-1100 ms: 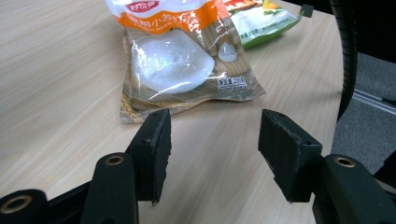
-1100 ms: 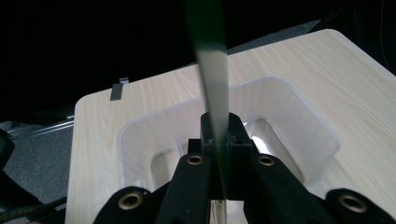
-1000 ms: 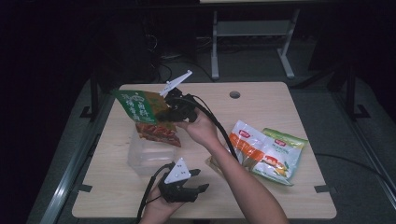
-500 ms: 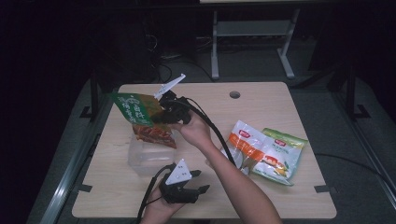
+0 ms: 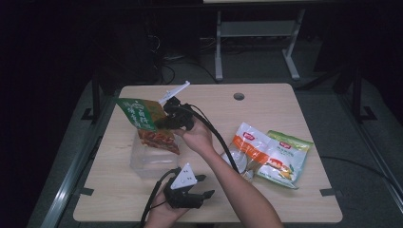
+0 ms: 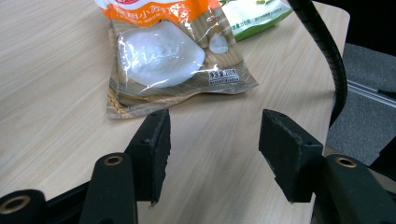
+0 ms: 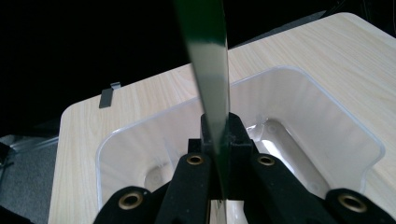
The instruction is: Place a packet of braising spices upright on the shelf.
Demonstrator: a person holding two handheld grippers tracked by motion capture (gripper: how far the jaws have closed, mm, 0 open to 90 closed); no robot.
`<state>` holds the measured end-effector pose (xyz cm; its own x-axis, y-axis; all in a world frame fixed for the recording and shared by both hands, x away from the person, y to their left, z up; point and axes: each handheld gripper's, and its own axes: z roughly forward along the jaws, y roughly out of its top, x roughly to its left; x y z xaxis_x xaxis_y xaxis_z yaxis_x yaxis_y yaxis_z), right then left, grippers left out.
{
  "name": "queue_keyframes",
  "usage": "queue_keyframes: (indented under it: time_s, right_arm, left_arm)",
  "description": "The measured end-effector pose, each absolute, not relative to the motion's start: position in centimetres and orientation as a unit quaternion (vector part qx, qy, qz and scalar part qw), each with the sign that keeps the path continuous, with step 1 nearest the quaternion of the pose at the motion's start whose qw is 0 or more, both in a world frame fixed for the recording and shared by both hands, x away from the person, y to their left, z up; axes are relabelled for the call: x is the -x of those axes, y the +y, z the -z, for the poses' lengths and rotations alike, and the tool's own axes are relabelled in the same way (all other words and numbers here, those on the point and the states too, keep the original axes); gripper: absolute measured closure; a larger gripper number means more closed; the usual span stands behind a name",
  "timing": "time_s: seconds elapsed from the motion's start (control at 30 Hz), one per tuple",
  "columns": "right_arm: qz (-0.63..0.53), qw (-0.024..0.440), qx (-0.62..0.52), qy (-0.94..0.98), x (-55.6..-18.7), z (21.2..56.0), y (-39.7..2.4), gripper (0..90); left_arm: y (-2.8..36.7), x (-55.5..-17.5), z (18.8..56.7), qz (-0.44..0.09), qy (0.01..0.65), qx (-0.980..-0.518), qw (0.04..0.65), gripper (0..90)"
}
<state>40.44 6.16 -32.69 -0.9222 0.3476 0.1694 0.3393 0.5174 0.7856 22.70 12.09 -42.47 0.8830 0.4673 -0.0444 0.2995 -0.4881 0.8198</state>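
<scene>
Lowering: the green and red snack bag [image 5: 148, 124] hangs over the clear plastic container [image 5: 151, 160], its bottom edge at or just inside the rim; the step, as I judge it, is to set the bag down into the container.
Right gripper [image 5: 167, 121]: jaws pressed together on the bag's upper edge, seen edge-on as a green strip [image 7: 212, 79] in the right gripper view, with the container's hollow [image 7: 299, 140] directly below.
Left gripper [image 5: 202, 186]: jaws spread with nothing between them, resting near the front edge of the wooden table [image 5: 266, 102]; in the left gripper view it faces the orange-and-white food packet [image 6: 163, 51].
Other goods: that orange-and-white packet [image 5: 247, 149] and a green packet [image 5: 284, 159] lie side by side, overlapping, on the table's right part, well apart from the container.
Doing it well: keep the bag upright and centred over the opening, so its lower corners pass inside the walls instead of catching on the rim.
Release: probably best to open the jaws only once the bag's base rests on the container floor.
Risk: the light container could slide or tip if the bag pushes sideways; the free left gripper could steady it.
</scene>
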Motion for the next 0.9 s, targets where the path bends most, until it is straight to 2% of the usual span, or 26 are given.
queue_keyframes:
  time_s: [0.27,0.83,0.87,0.9]
  right_arm:
    - [-0.445,-0.003,-0.204,0.872,-40.8,34.7,6.4,89.3]
    - [-0.456,0.001,-0.201,0.867,-40.3,35.8,5.3,88.5]
    - [-0.453,0.003,-0.203,0.868,-40.3,35.7,5.3,86.5]
    - [-0.448,0.002,-0.207,0.870,-40.4,35.7,5.3,80.4]
  left_arm:
    - [12.0,-22.6,42.5,-0.088,0.226,-0.857,0.455,43.1]
    - [11.8,-22.7,42.8,-0.083,0.229,-0.858,0.453,42.6]
    - [11.8,-22.7,42.8,-0.083,0.229,-0.858,0.453,42.5]
    - [11.8,-22.7,42.8,-0.082,0.231,-0.857,0.453,42.2]
